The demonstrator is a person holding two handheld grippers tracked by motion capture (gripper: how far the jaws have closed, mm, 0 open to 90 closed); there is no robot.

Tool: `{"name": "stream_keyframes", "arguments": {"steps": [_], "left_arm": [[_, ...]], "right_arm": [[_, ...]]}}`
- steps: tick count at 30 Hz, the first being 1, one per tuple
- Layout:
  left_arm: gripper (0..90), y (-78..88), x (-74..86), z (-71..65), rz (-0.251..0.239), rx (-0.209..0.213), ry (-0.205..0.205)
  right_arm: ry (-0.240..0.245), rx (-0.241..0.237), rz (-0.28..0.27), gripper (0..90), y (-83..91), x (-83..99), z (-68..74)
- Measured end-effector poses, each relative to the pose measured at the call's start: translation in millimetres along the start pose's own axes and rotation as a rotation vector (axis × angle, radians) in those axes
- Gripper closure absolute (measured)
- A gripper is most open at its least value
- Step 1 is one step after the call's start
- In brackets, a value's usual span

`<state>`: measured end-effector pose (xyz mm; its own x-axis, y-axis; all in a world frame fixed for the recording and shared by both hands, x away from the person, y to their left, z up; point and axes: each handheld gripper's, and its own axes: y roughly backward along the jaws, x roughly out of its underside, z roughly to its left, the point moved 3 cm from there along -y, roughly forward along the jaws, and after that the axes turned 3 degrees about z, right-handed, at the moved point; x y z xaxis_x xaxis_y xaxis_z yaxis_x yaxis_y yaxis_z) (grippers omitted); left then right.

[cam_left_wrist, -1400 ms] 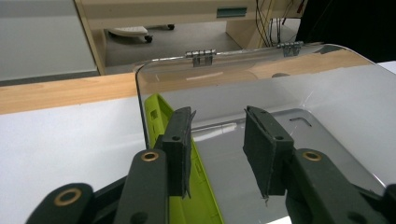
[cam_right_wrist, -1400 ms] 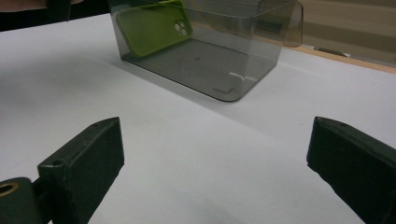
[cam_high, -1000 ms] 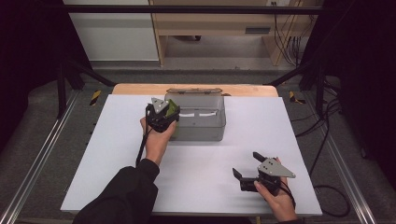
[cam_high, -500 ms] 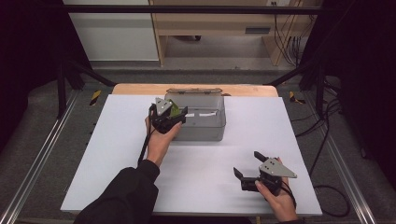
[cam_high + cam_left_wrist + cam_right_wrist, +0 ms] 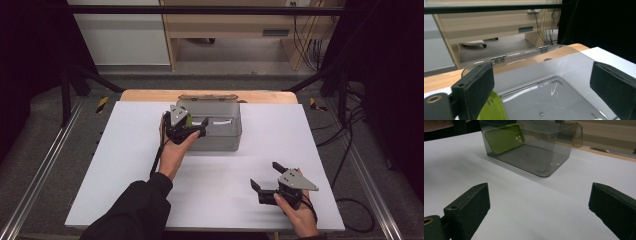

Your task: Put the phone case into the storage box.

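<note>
A clear grey plastic box point(image 5: 225, 142) stands at the back middle of the white table, its lid point(image 5: 524, 53) folded back. A lime-green phone case point(image 5: 504, 137) leans inside against the box's left end wall; it also shows as the green case point(image 5: 188, 119) and low down as the case's edge point(image 5: 490, 108). My left gripper point(image 5: 199, 127) hovers over that end of the box. Its jaws have just been opening and now stand wide, with nothing between them. My right gripper point(image 5: 266, 176) rests open near the front right of the table, pointing at the box point(image 5: 531, 157).
The white table top point(image 5: 125, 165) lies on a wooden board point(image 5: 150, 95) that shows at the back edge. Metal rails run along both sides, and cables hang at the right. Beyond the table stand a wooden bench and a white cabinet.
The left gripper's jaws have spread apart over the box's left end. The green case they held now leans inside the box, free of them. The right gripper has stayed put.
</note>
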<state>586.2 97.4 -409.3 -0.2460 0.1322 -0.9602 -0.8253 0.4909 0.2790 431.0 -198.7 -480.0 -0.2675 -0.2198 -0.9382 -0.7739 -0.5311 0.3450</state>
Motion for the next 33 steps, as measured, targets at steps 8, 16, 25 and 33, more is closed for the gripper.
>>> {"name": "stream_keyframes", "arguments": {"steps": [8,16,25,33], "left_arm": [[2.5,0.5,-0.6,-7.2,-0.006,0.033,0.005],[2.6,1.2,-1.5,-11.7,-0.026,0.066,0.000],[2.7,5.0,-2.8,-14.8,-0.051,0.122,0.006],[2.6,9.9,-2.6,-12.3,-0.064,0.138,0.006]], "right_arm": [[-0.005,-0.004,-0.007,4.0,1.8,-0.4,-0.1],[-0.008,-0.004,-0.005,4.0,1.6,-0.2,-0.6],[-0.005,-0.006,-0.007,4.0,1.7,-0.4,0.3],[-0.007,-0.007,-0.006,4.0,1.7,-0.4,0.2]]}}
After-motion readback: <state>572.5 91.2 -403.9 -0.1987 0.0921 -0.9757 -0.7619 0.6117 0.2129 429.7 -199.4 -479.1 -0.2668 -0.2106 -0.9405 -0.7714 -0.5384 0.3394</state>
